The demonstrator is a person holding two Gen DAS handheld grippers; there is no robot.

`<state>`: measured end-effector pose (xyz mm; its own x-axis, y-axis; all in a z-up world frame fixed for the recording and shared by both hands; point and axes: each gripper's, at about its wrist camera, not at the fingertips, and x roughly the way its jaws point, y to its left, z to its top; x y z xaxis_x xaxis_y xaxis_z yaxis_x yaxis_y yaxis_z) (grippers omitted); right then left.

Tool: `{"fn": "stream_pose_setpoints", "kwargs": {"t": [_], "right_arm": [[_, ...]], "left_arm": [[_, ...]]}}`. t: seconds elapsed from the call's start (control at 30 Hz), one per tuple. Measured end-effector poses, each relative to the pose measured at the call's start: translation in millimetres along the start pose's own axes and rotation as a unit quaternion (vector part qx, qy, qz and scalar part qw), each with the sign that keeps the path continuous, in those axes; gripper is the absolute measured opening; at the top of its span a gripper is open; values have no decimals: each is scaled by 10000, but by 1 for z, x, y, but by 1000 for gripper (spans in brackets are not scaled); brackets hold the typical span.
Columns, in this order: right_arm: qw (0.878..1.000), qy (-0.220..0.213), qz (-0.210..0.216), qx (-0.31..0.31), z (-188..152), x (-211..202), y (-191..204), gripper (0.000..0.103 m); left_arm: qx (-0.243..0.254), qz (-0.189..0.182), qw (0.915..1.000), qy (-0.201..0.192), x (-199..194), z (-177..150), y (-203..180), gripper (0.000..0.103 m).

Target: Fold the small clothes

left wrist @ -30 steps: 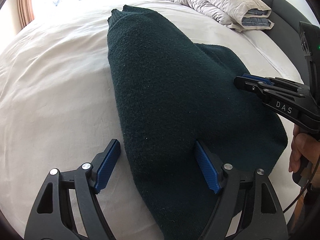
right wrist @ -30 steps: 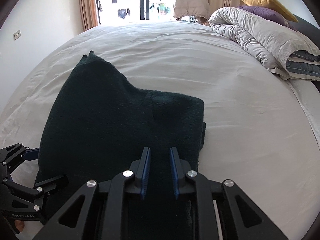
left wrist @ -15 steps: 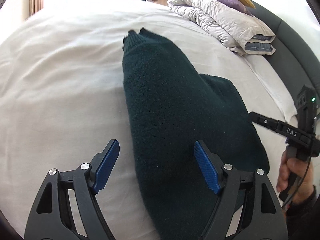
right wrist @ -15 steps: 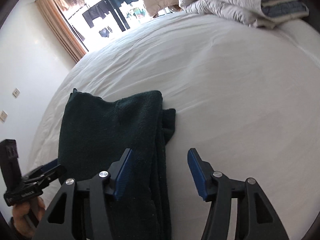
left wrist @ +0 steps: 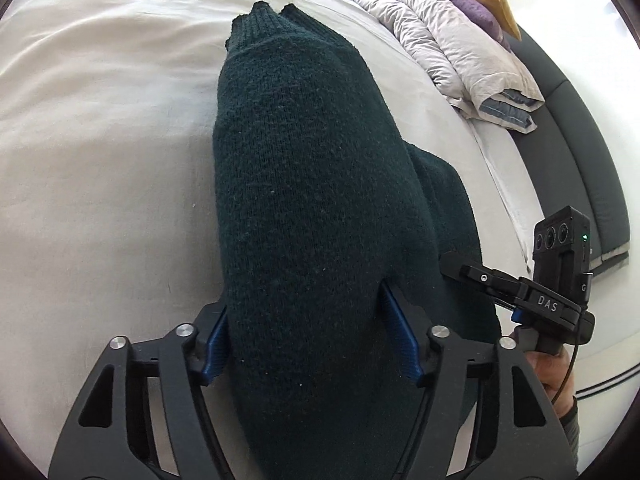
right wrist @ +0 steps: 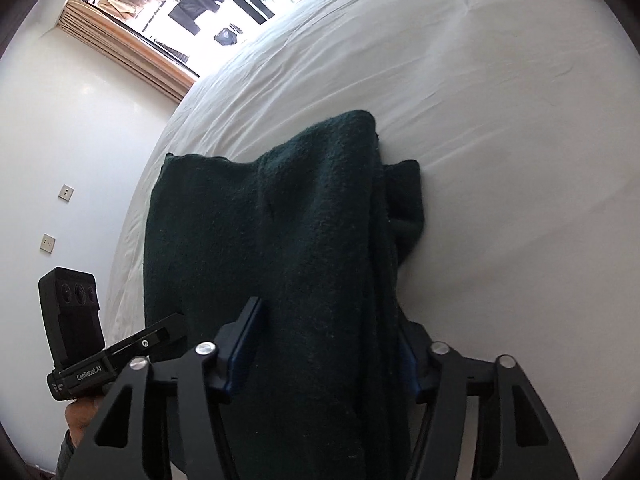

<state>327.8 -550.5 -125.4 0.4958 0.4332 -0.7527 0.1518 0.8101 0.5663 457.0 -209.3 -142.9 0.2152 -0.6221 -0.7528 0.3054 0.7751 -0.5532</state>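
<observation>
A dark green knitted garment [left wrist: 312,200] lies folded lengthwise on the white bed [left wrist: 100,160]; it also shows in the right wrist view [right wrist: 280,220]. My left gripper [left wrist: 308,336] is open, its blue pads straddling the near end of the garment's left side. My right gripper [right wrist: 324,344] is open too, its jaws straddling the near right edge, with the fabric between them. The right gripper shows in the left wrist view [left wrist: 472,276], the left gripper in the right wrist view [right wrist: 160,336].
A folded grey-white duvet [left wrist: 440,48] with purple and yellow pillows [left wrist: 476,4] lies at the far right by the dark headboard [left wrist: 580,152]. White sheet [right wrist: 500,120] stretches around the garment. A window with curtains [right wrist: 132,52] and a white wall are at the left.
Both grippers have moved down onto the garment's near end, so the fabric now sits between each pair of jaws. The right gripper opened from shut a second ago.
</observation>
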Motion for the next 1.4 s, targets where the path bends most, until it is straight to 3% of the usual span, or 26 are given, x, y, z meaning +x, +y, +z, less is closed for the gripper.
{"fn": "stream_pose_setpoints", "kwargs": {"t": [0.07,0.13,0.2,0.37,0.5,0.63,0.73,0.8,0.9,0.97,1.0,1.17,1.27,1.37,1.4], "right_arm": [[9995,46,244,205,-2,3,-6,34],[9999,-2,112,69,-5,2,3,32],[9999,-88,-9,-111,-10,-7,21,31],[9982,-272,241,-475,-22,-28,81,30],[9959,-244,705,-509,-49,-31,123,30],[9938,-26,1003,-479,-81,-14,152,30],[9924,200,1142,-418,-114,7,163,30],[9933,328,996,-484,-135,19,168,30],[9964,268,660,-469,-156,30,162,35],[9971,142,595,-460,-161,29,159,49],[9972,109,549,-498,-164,29,160,50],[9986,-96,454,-271,-164,7,142,64],[9980,-380,9,-511,-171,-21,143,66],[9897,-813,-459,-1082,-189,-53,164,72],[9833,-1030,-660,-1346,-199,-65,175,75]], "left_arm": [[-46,-37,10000,-16,-4,-3,-1,47],[40,-75,9999,-68,-10,-5,-5,38],[91,-94,9998,-116,-17,-2,-8,36],[105,-121,9993,-338,-69,-15,-7,36],[104,-15,9987,-501,-128,-29,7,36],[109,211,9986,-479,-176,-58,32,36],[-10,330,9984,-451,-190,-84,55,37],[-157,377,9985,-352,-189,-105,75,38],[-188,260,9984,-473,-179,-127,99,48],[-284,179,9977,-593,-178,-134,108,52],[-282,183,9974,-630,-181,-138,111,53],[-41,527,9954,-802,-187,-145,96,57],[115,971,9881,-1191,-209,-166,85,57],[512,1628,9680,-1840,-240,-190,54,60],[671,1850,9575,-2108,-252,-202,41,67]]}}
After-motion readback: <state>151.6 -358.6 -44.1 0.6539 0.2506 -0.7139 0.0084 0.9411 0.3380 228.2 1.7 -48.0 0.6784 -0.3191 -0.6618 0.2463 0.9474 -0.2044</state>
